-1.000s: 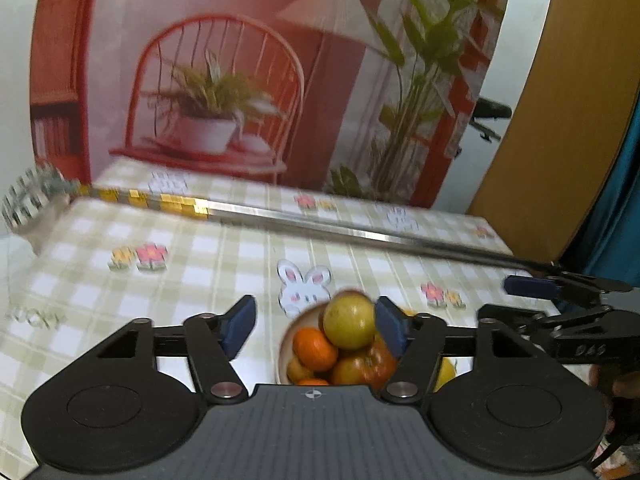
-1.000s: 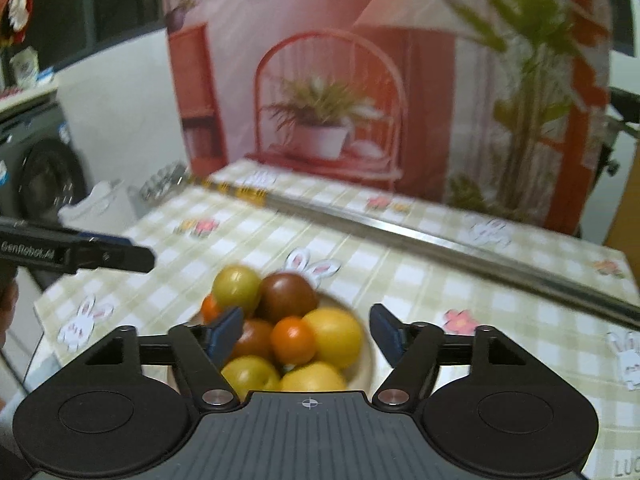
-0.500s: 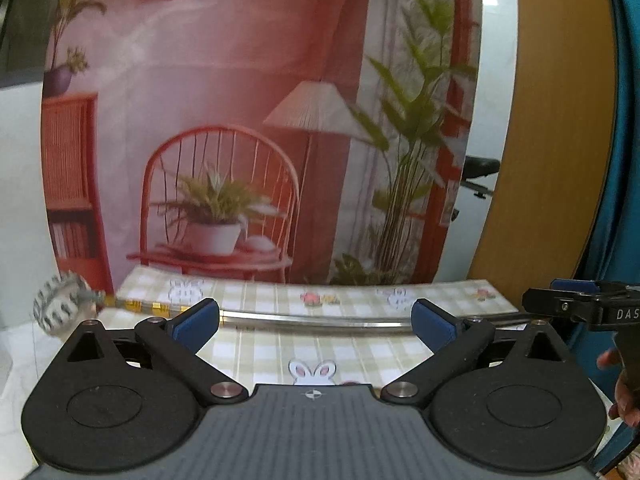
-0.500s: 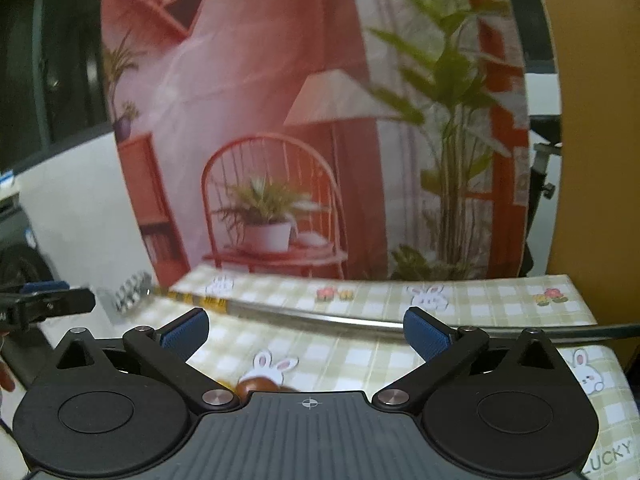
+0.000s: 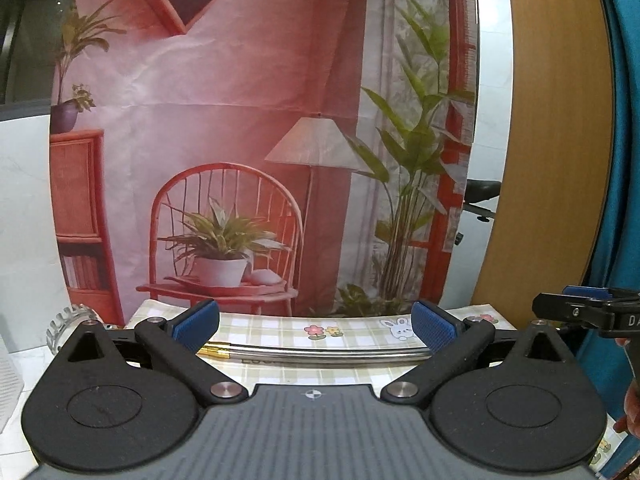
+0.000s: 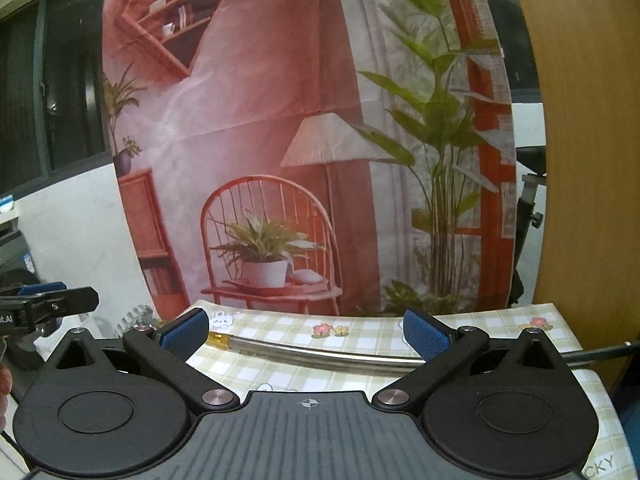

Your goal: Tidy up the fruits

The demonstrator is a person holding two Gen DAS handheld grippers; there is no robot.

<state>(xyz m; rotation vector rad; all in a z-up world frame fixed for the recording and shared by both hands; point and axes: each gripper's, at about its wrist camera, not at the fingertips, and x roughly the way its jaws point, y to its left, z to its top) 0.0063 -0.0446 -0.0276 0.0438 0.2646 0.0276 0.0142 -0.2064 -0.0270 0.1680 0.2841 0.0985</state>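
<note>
No fruit and no bowl shows in either view now; both are hidden below the gripper bodies. My left gripper (image 5: 315, 325) stands wide open with nothing between its blue pads, raised above the checked tablecloth (image 5: 352, 326). My right gripper (image 6: 306, 333) is just as wide open and empty, above the same cloth (image 6: 360, 334). The right gripper's finger (image 5: 576, 307) juts in at the right edge of the left wrist view. The left gripper's finger (image 6: 48, 300) shows at the left edge of the right wrist view.
A long metal rod (image 5: 320, 352) lies across the far part of the table, also in the right wrist view as the rod (image 6: 320, 354). A printed backdrop (image 5: 240, 140) hangs behind the table. A wooden panel (image 5: 552, 160) stands at the right. A clear ribbed glass (image 5: 66, 326) sits at the left.
Both grippers have risen and tilted up from the fruit bowl, which has dropped out of view. Their jaws have spread from partly open to wide open.
</note>
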